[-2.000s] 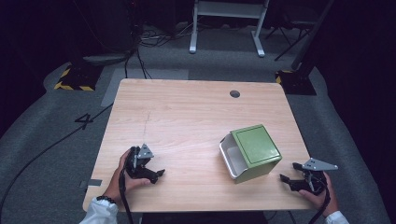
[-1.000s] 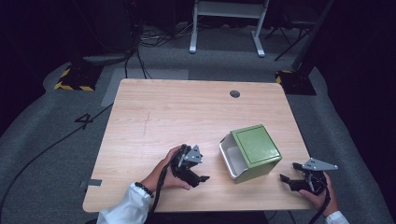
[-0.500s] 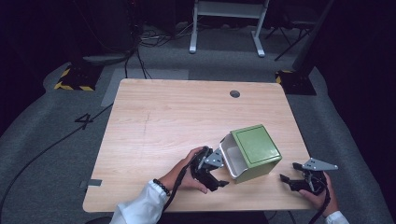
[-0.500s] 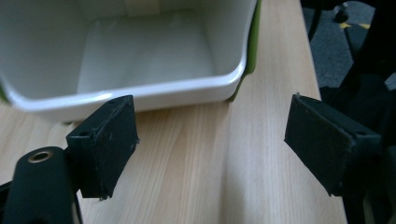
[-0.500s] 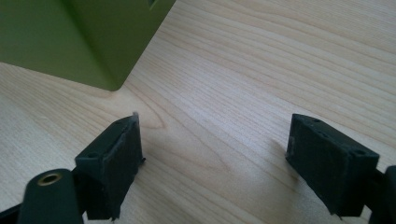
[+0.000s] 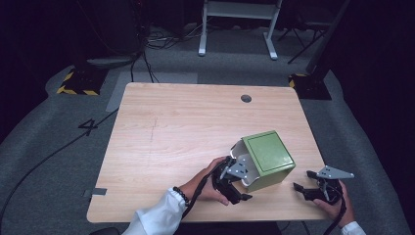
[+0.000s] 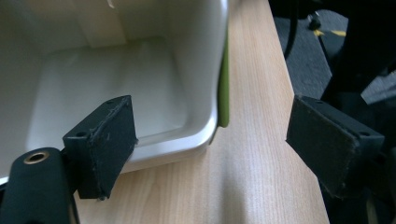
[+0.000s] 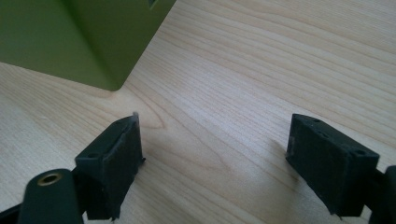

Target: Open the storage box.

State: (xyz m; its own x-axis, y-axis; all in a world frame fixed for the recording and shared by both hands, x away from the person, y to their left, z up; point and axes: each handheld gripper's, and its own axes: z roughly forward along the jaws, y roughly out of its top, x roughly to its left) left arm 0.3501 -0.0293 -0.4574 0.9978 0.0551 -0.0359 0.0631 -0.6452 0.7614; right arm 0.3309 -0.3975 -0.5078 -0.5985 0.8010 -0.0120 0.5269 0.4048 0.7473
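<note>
The green box (image 6: pixel 266 159) lies on its side on the table (image 6: pixel 171 127), near the front edge and toward our right. Its white open mouth faces our left hand. Its green closed end faces up and away to the right.

We go from big to small. The table is the biggest thing, then the box, then our two grippers.

Our left gripper (image 6: pixel 232 183) is right at the box's mouth. In the left gripper view we see one pad (image 7: pixel 105 140) in front of the white inside, by the lower rim. The other pad (image 7: pixel 334 140) hangs out over the wood. The white rim (image 7: pixel 210 130) sits between them, but no pad presses on it. The jaws have just been opening, and they hold nothing.

Our right gripper (image 6: pixel 313 191) rests near the front right corner of the table. Its jaws are wide apart with only wood between them. The box's green corner (image 8: pixel 93 46) is just ahead of it.

We think the left hand is nearer, so it should grab the rim.
</note>
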